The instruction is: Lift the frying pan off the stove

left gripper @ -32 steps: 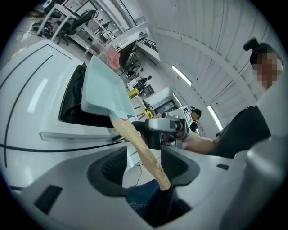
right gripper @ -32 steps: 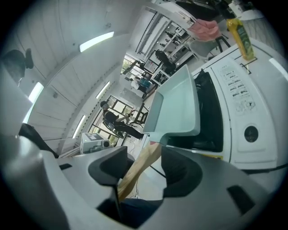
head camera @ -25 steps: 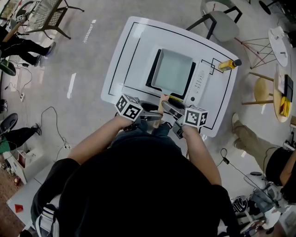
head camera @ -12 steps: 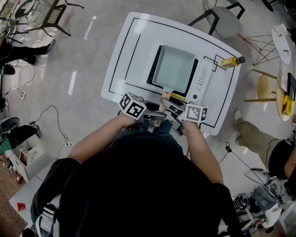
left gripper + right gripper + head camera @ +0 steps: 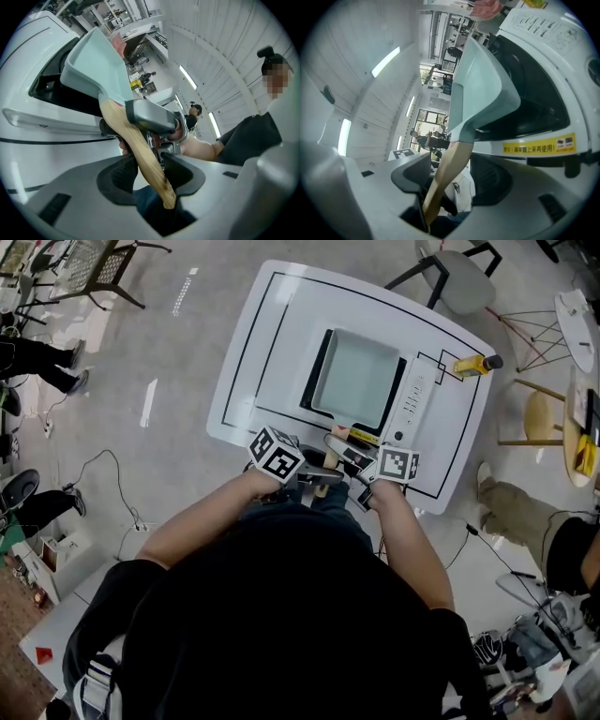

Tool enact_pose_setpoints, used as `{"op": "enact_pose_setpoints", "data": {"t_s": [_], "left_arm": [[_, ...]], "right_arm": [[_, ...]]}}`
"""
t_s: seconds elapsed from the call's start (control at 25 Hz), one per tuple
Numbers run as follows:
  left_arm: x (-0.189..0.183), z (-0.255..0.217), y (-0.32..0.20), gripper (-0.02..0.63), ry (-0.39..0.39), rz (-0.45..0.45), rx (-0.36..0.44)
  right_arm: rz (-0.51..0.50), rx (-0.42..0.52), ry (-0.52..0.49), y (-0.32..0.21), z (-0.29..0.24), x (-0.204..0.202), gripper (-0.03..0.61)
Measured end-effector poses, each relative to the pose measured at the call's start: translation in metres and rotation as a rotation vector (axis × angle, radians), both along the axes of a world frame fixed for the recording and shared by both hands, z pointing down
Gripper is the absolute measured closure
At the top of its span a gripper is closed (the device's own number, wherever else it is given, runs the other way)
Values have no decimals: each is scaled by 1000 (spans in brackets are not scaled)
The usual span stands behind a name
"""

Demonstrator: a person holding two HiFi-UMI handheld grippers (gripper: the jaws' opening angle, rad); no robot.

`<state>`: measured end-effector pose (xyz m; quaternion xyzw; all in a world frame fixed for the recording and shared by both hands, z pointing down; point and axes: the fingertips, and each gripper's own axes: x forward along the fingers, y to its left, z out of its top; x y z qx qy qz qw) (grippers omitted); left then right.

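Pale green square frying pan rests on the black induction stove at the centre of the white table, its wooden handle reaching toward the near edge. The left gripper has just been closing its jaws, and their pads bear on the handle near its end. The right gripper holds its jaws apart around the handle, nearer the pan, one pad clear.

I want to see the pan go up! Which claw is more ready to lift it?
Left. The left claw has just been closing and presses the wooden handle on both sides. The right claw stands around it with a gap.
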<state>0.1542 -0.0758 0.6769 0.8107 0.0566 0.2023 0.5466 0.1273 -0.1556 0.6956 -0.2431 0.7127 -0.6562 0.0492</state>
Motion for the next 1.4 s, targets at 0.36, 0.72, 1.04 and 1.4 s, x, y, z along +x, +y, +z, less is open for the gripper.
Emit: {"op": "enact_pose_setpoints", "data": {"t_s": [0.36, 0.72, 1.04, 1.4], "left_arm": [[1, -1, 2, 437, -3, 22, 20], [0, 0, 2, 433, -4, 40, 44], [-3, -6, 5, 430, 11, 62, 65], [-8, -15, 7, 431, 20, 76, 87]], "right_arm": [[21, -26, -53, -1, 4, -2, 364], [22, -29, -114, -2, 1, -2, 374], [36, -32, -155, 1, -4, -5, 376], [40, -6, -175, 2, -17, -7, 376]]}}
